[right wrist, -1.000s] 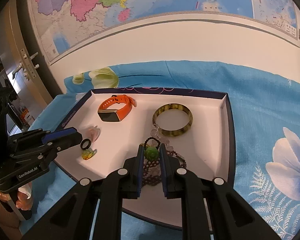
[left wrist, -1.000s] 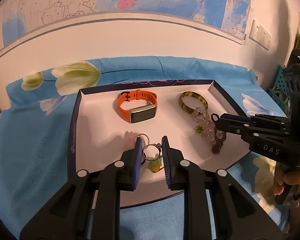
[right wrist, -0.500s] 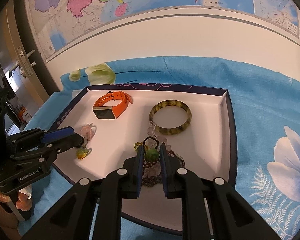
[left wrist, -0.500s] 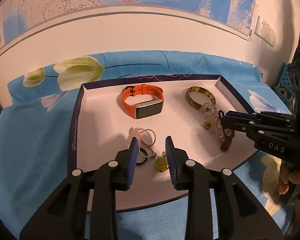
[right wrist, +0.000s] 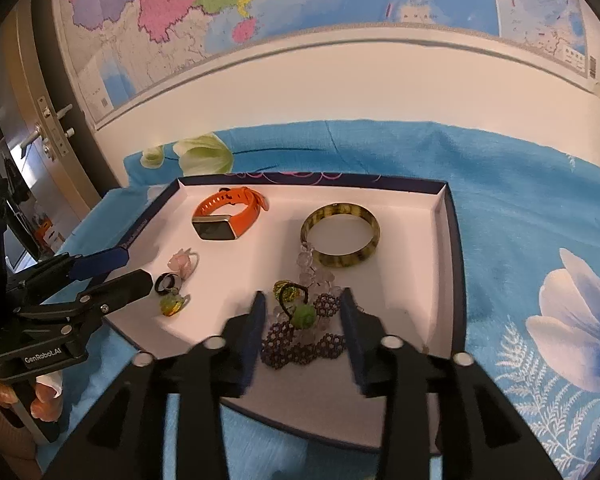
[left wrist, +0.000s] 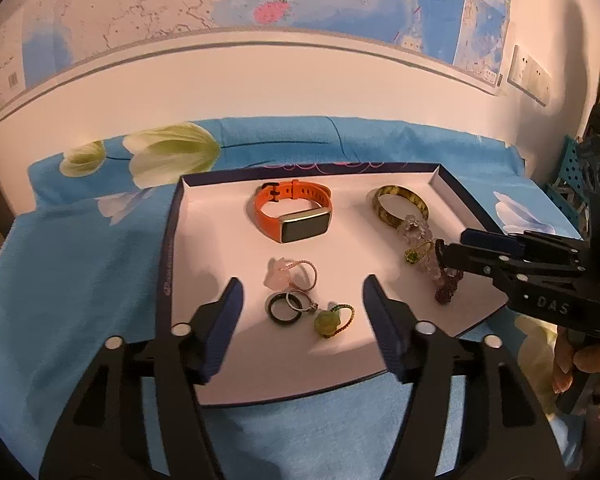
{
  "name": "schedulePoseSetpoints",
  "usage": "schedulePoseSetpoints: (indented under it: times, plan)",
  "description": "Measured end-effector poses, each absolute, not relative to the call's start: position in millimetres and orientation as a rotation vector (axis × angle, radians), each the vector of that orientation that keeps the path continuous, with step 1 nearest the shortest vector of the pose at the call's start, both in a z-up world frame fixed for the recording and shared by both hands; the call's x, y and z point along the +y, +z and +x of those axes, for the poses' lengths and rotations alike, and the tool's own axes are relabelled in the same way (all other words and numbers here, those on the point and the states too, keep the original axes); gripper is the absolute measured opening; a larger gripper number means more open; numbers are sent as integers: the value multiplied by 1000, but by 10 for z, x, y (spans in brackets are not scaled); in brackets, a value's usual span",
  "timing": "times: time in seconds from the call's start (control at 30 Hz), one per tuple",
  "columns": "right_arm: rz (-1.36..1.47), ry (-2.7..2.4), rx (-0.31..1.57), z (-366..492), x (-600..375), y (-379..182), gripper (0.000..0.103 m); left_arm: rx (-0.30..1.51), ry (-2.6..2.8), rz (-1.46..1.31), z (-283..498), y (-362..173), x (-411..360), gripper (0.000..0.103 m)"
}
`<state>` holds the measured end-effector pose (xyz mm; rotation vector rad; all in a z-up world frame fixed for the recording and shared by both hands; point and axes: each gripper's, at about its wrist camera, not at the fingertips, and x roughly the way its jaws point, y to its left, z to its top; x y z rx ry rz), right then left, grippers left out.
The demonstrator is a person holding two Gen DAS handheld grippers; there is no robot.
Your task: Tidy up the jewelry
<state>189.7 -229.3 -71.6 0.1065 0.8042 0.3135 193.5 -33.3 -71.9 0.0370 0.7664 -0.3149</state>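
blue floral cloth under a wall map. left gripper [left wrist: 302,300] jaws opening, nothing clamped; rings [left wrist: 290,303] and green bead charm [left wrist: 332,320] lie between them in the tray [left wrist: 172,248]. right gripper [right wrist: 302,320] jaws opening over the beaded bracelets [right wrist: 300,344], pads clear. orange watch [left wrist: 294,220] and bangle [right wrist: 340,236] sit behind. sorting looks nearly finished.

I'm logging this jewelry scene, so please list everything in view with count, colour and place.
tray: one, white inside, dark rim, on the cloth
cloth: one, blue, flowered, under the tray
watch: one, orange, tray back
bangle: one, yellow-brown, tray back right
rings: four, mixed colours, tray front left
bead strings: tangled, purple, clear, green, tray front right
map: one, multicoloured, on the wall
left tongs: opening, around the rings
right tongs: opening, around the bead strings
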Motion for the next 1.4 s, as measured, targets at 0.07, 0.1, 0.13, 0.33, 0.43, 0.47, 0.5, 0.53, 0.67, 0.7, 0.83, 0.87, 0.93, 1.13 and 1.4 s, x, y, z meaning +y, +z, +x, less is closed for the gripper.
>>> schedulePoseSetpoints:
  times: [0.07, 0.1, 0.13, 0.33, 0.43, 0.47, 0.5, 0.53, 0.67, 0.7, 0.83, 0.87, 0.93, 1.13, 1.4]
  plan:
    - [106, 309, 786, 1832, -2304, -674, 46, 745, -318, 41, 1864, -672, -325, 81]
    - [111, 310, 779, 1796, -2315, -649, 50, 725, -311, 46, 1814, -642, -318, 85]
    - [117, 312, 769, 1755, -2324, -621, 57, 708, -307, 55, 1762, -612, -314, 88]
    - [101, 275, 659, 1407, -2352, -361, 88, 630, -259, 63, 1452, -433, -232, 97]
    - [86, 266, 590, 1180, -2339, -254, 93, 591, -237, 44, 1275, -345, -169, 97]
    - [70, 248, 578, 1087, -2313, -234, 96, 587, -229, 36, 1221, -324, -145, 97]
    - [65, 241, 573, 1018, -2295, -226, 97, 583, -220, 31, 1170, -307, -120, 97]
    - [63, 240, 568, 947, -2276, -219, 97, 577, -209, 23, 1099, -287, -95, 97]
    - [41, 233, 537, 671, -2195, -200, 97, 537, -158, 32, 824, -213, -33, 97]
    - [34, 227, 535, 622, -2177, -194, 97, 527, -152, 26, 741, -196, -21, 97]
    - [43, 208, 482, 380, -2142, -127, 97, 499, -133, -3, 493, -167, 26, 97]
    - [47, 205, 466, 314, -2139, -114, 97, 488, -129, -8, 430, -158, 36, 97]
    - [41, 193, 434, 212, -2124, -96, 97, 473, -130, -17, 339, -142, 46, 97]
    - [40, 204, 417, 55, -2065, -99, 97, 417, -133, -3, 137, -68, 24, 97]
    - [43, 214, 396, -85, -2032, -72, 97, 409, -126, 1, 22, -59, 23, 97]
